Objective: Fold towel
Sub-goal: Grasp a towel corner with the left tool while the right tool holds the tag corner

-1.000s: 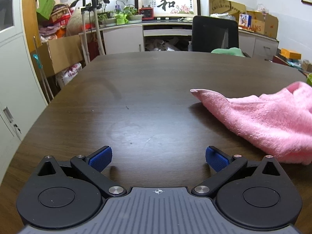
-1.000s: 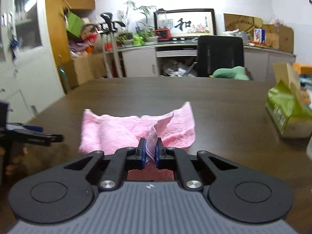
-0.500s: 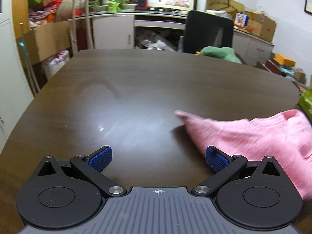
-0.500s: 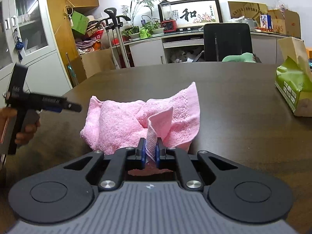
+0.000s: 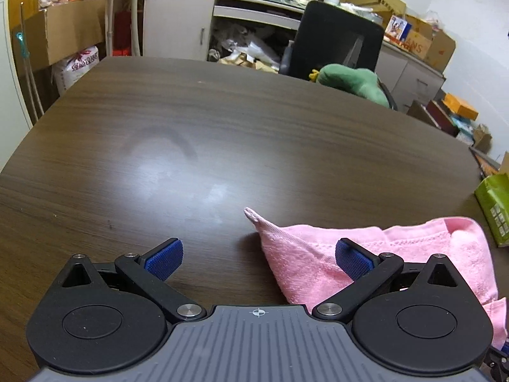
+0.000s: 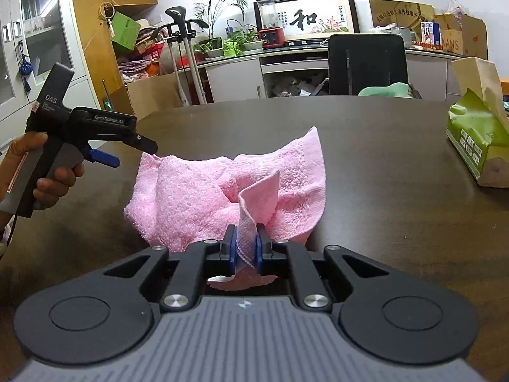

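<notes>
Towel [image 6: 203, 197], pink and rumpled, lies bunched on the dark wooden table [image 5: 222, 133], one pointed corner [image 5: 251, 215] flat on the wood. A narrow fold of it stands up between the blue pads of the right gripper [image 6: 246, 246], whose fingers are pinched together on the cloth. The left gripper [image 5: 257, 258] hovers with its fingers spread wide and holds nothing; its right pad [image 5: 351, 262] sits over the towel's edge, though whether it touches the cloth is hard to tell. A green tissue pack [image 6: 474, 146] rests near the table's right edge, well apart from the towel, and a black chair [image 6: 367, 63] stands behind the far side.
</notes>
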The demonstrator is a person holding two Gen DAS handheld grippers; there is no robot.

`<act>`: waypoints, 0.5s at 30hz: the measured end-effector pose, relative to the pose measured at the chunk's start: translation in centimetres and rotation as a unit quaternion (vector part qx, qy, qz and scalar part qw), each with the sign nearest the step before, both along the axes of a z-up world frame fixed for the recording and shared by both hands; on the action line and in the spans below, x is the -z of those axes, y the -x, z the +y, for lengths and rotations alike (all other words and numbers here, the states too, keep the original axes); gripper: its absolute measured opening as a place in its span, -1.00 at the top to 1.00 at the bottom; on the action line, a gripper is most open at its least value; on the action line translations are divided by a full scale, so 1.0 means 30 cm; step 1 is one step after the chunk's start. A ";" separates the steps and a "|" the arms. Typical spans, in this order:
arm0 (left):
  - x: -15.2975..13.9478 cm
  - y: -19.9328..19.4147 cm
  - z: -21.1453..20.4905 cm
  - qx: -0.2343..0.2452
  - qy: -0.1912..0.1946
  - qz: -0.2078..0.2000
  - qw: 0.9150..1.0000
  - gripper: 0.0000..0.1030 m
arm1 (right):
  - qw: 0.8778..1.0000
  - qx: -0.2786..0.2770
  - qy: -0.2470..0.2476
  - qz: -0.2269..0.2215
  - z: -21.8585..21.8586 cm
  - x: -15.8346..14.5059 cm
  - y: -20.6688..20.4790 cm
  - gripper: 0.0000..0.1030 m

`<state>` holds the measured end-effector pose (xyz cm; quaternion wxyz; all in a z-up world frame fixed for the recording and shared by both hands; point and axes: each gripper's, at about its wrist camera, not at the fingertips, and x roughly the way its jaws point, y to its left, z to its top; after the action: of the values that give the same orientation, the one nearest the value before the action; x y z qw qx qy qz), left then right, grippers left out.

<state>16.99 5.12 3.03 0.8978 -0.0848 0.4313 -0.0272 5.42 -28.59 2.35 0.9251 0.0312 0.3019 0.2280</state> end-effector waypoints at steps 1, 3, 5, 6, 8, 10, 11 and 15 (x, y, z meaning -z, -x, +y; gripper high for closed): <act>0.008 -0.002 -0.010 0.002 -0.005 0.003 1.000 -0.96 | 1.000 0.000 0.003 -0.001 0.004 0.001 0.001 0.74; 0.017 -0.006 -0.018 0.008 0.001 0.013 1.000 -0.80 | 1.000 0.000 0.009 -0.003 0.011 0.003 0.003 0.73; 0.024 -0.011 -0.019 0.009 0.013 0.021 1.000 -0.57 | 1.000 0.001 0.010 -0.004 0.013 0.005 0.005 0.72; 0.024 -0.009 -0.021 0.010 0.014 0.019 1.000 -0.49 | 1.000 0.001 0.011 -0.004 0.015 0.005 0.004 0.72; 0.023 -0.007 -0.025 0.012 0.018 0.018 1.000 -0.39 | 1.000 0.002 0.015 -0.005 0.019 0.004 0.006 0.71; 0.018 -0.005 -0.025 0.012 0.024 0.020 0.999 -0.39 | 1.000 0.002 0.020 -0.007 0.026 0.005 0.010 0.70; 0.015 -0.003 -0.027 0.013 0.024 0.018 0.999 -0.39 | 1.000 0.001 0.023 -0.008 0.029 0.005 0.012 0.69; -0.001 -0.013 -0.041 0.015 0.030 0.013 0.999 -0.13 | 1.000 0.001 0.026 -0.009 0.032 0.007 0.015 0.68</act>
<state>17.39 3.90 3.06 0.8886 -0.1061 0.4432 -0.0524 4.97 -27.62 2.15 0.9285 0.0057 0.2994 0.2194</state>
